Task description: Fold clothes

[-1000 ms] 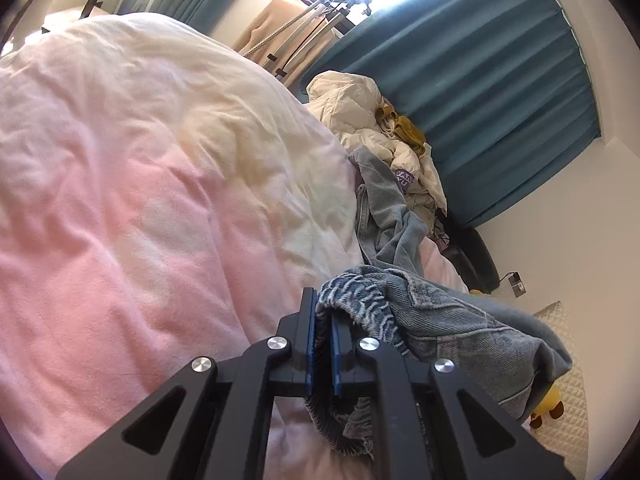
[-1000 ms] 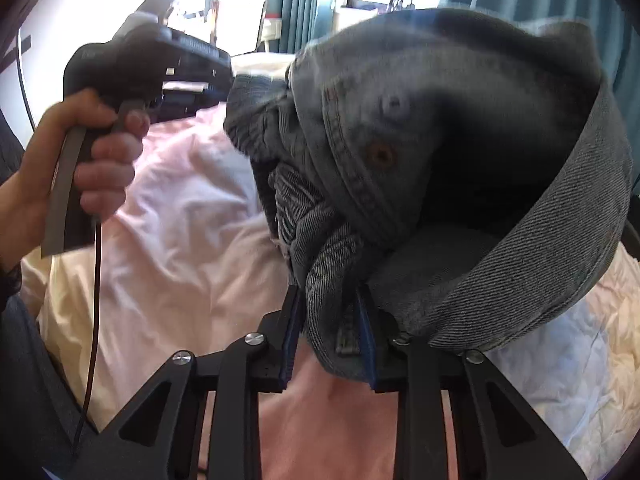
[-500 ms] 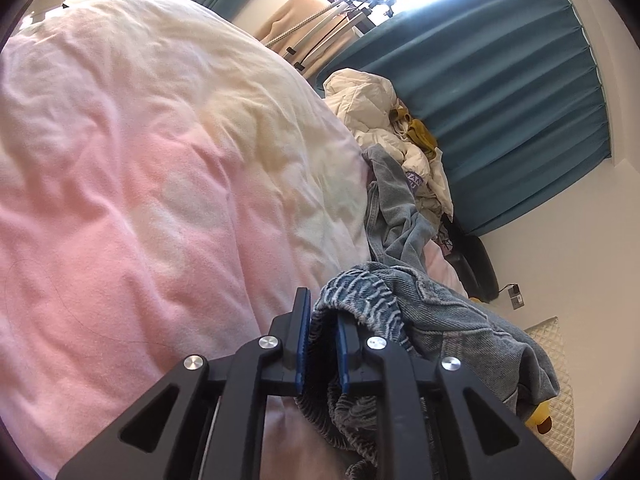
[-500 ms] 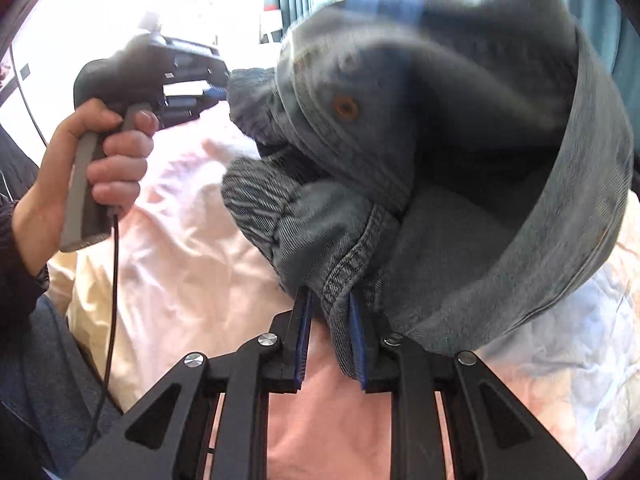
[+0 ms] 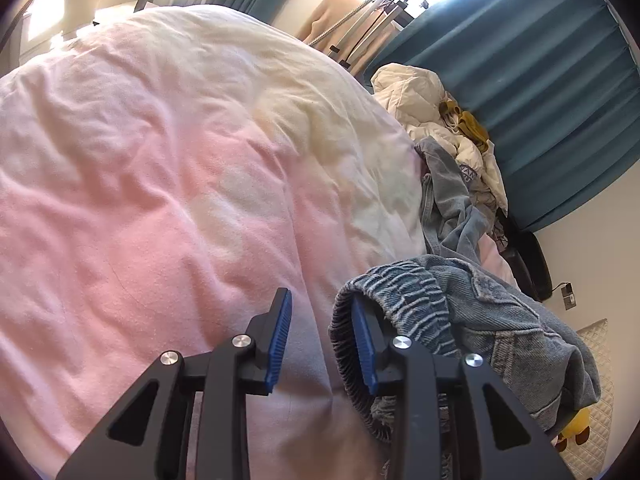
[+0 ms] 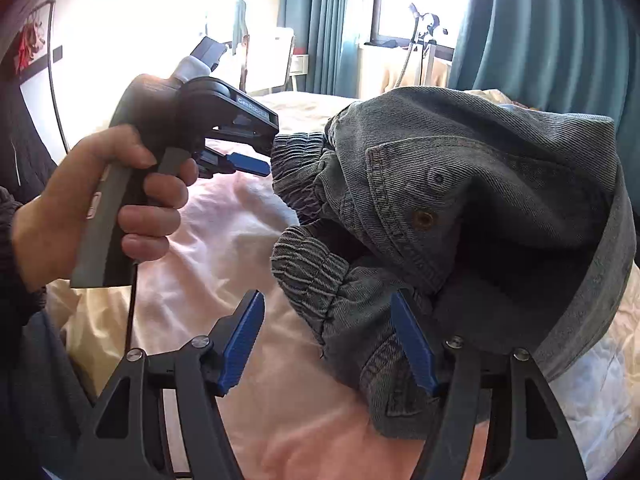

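Note:
A grey-blue denim garment [image 5: 480, 308] with an elastic waistband lies bunched on the pink duvet [image 5: 160, 200]. My left gripper [image 5: 320, 300] has its jaws opening. The waistband hangs over its right finger [image 5: 362, 336] and the pads do not press it. In the right wrist view the denim garment [image 6: 480, 184] rises as a heap with a rivet showing. My right gripper [image 6: 327, 300] is opening too, with a cuff of denim loose between the jaws and leaning on the right pad [image 6: 412, 340]. A hand [image 6: 100, 204] holds the left gripper [image 6: 256, 162] at the garment's far edge.
A pile of clothes sits at the bed's far end: a white puffy jacket [image 5: 420, 100] and another denim piece [image 5: 448, 200]. Teal curtains [image 5: 540, 100] and a clothes rack [image 5: 372, 20] stand behind. A yellow toy [image 5: 576, 432] lies on the floor mat.
Both grippers were shut on the denim and now stand apart from it. The garment has sagged lower onto the duvet. The right gripper has lifted a little.

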Available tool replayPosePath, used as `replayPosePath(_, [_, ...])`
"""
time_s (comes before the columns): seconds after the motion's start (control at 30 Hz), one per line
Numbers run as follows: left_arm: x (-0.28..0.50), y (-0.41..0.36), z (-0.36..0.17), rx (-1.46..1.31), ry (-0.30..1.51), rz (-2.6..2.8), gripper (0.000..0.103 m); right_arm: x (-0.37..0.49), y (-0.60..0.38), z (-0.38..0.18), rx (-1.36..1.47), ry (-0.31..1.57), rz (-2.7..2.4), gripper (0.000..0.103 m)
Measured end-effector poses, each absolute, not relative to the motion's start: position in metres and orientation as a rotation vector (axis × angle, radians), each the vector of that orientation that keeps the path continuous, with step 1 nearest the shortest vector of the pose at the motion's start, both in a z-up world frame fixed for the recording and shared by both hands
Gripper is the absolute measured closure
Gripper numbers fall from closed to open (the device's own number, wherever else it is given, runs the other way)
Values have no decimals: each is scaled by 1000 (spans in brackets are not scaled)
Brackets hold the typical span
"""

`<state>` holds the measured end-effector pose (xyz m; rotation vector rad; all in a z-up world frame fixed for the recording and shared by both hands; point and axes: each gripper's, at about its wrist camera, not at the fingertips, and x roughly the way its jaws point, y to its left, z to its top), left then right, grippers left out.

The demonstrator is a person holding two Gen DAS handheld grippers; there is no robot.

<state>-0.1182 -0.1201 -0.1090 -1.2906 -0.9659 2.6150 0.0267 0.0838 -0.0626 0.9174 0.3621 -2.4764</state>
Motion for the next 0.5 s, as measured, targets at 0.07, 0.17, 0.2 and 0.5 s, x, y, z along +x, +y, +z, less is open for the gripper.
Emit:
replayPosePath(0.07, [-119, -120, -108, -1285, -961, 2615, 71, 19, 76, -69, 906, 387, -2485, 36])
replayPosePath(0.17, [-119, -119, -108, -1276, -953, 2614, 71, 10, 65, -82, 902, 448, -2489, 38])
replayPosePath(0.2, [-119, -119, -107, -1267, -956, 2608, 71, 9, 63, -86, 919, 467, -2481, 47])
replayPosePath(0.5, [-115, -115, -92, -1102, -1018, 2464, 71, 14, 83, -96, 1263, 330, -2382, 94])
